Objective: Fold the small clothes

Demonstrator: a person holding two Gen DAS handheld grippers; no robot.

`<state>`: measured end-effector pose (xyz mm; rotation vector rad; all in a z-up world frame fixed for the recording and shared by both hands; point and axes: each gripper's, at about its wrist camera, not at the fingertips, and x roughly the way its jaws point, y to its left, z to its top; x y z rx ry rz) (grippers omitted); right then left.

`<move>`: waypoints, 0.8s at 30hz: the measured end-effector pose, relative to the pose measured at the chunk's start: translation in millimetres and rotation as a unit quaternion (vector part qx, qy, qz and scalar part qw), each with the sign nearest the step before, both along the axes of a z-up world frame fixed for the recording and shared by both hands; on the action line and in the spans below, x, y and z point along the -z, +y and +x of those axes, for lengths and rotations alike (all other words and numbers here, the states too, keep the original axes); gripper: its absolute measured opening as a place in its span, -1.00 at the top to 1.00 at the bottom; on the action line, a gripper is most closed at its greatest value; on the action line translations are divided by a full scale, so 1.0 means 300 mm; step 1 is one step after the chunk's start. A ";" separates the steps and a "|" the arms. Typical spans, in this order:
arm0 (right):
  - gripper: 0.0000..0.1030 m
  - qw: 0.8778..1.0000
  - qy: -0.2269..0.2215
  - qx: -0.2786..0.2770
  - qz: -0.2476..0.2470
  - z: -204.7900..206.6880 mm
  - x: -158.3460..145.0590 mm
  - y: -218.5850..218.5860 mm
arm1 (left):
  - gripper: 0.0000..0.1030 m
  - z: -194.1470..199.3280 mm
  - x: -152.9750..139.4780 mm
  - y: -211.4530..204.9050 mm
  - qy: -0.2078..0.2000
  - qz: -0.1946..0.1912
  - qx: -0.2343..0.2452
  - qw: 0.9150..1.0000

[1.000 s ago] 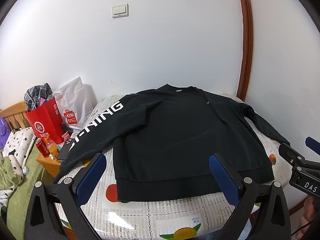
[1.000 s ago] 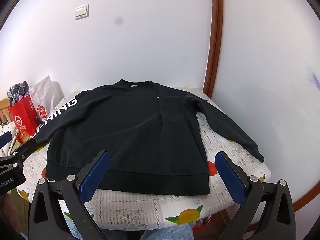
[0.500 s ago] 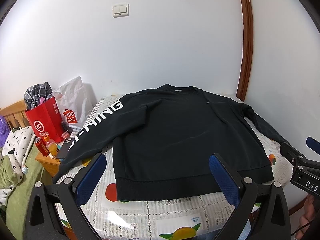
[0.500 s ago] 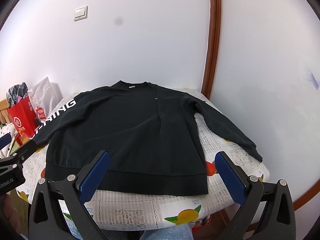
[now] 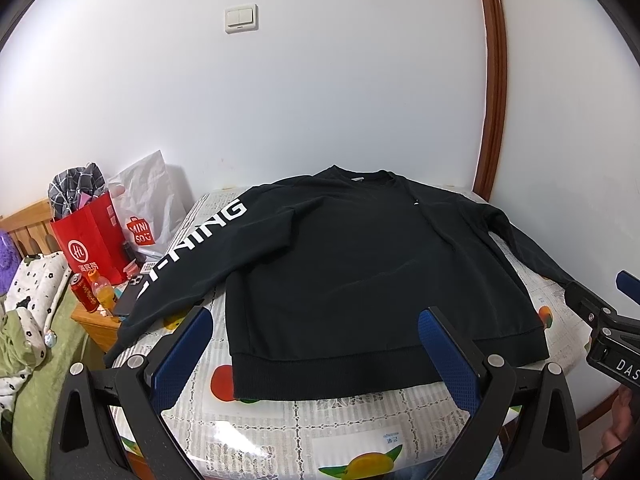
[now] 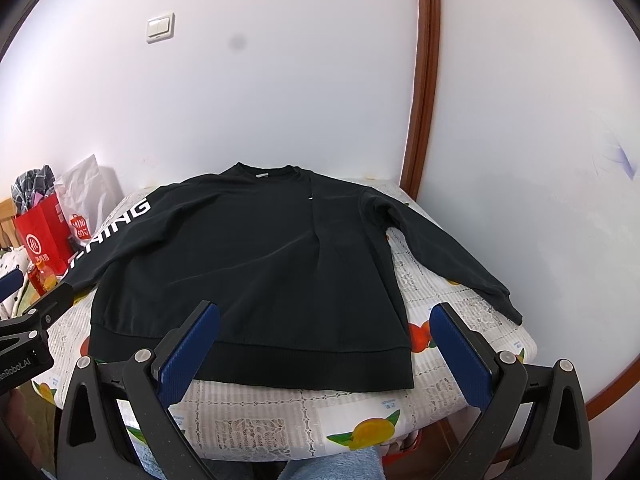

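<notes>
Jaws of both grippers gape above the flat black sweatshirt [image 5: 360,264] hem.

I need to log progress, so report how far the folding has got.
Done: the black sweatshirt lies flat on the table, both sleeves spread out. In hand: nothing; the left tool and right tool are open, held short of the hem. Left: every fold.

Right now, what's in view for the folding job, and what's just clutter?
Job: black sweatshirt, spread flat on the table; left hand-held gripper and right hand-held gripper, both open.

Clutter: red bag, white bag, can, orange bottle, phone.
</notes>
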<state>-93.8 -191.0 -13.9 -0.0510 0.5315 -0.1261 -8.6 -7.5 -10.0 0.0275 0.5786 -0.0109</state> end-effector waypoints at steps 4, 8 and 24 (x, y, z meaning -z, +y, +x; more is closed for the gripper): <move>-1.00 1.000 -0.001 0.000 -0.001 -0.002 0.001 -0.002 | -1.00 -0.006 -0.002 0.005 -0.004 -0.004 0.003 1.000; -1.00 1.000 -0.001 -0.001 0.001 -0.002 0.001 -0.003 | -1.00 -0.006 -0.005 0.006 -0.008 0.005 0.002 1.000; -1.00 1.000 -0.004 -0.006 0.018 0.091 0.037 -0.023 | -0.99 0.141 0.130 0.226 0.061 -0.065 -0.030 0.996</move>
